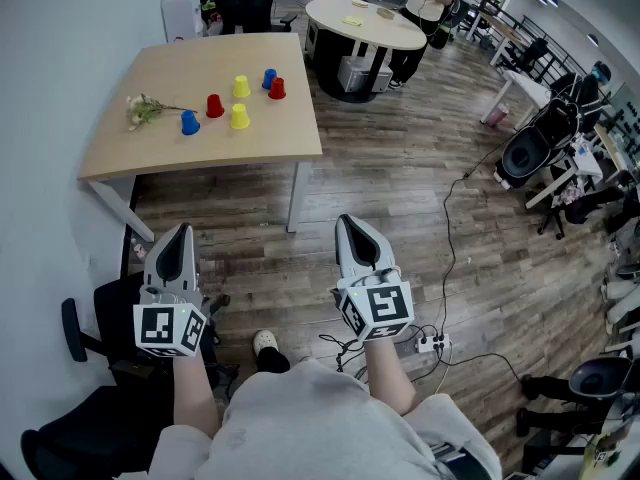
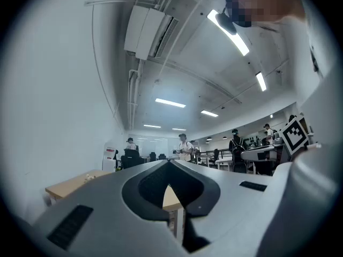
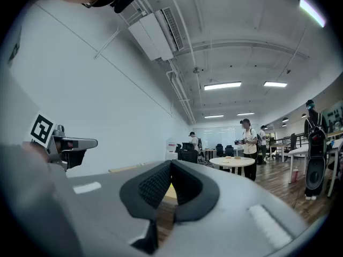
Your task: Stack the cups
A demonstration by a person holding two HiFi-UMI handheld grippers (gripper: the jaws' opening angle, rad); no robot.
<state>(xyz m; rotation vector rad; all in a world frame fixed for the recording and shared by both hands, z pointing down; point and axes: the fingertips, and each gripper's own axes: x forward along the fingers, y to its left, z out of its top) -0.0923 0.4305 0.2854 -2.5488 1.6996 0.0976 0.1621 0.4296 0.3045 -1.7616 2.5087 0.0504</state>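
Observation:
Several small cups stand upside down on a wooden table [image 1: 280, 133] ahead: a blue cup [image 1: 189, 122], a red cup [image 1: 214, 105], two yellow cups [image 1: 239, 116] [image 1: 241, 87], another blue cup [image 1: 269, 78] and another red cup [image 1: 277, 88]. My left gripper [image 1: 177, 240] and right gripper [image 1: 352, 227] are held level well short of the table, over the floor. Both are shut with nothing between their jaws. In the left gripper view the left gripper [image 2: 169, 162] shows closed tips, and the right gripper [image 3: 171, 163] looks the same in its own view.
A sprig of flowers [image 1: 143, 109] lies at the table's left end. A round white table [image 1: 365, 23] stands behind, with people near it. A black chair [image 1: 100, 368] is at my left, cables and a power strip [image 1: 432, 344] lie on the wood floor.

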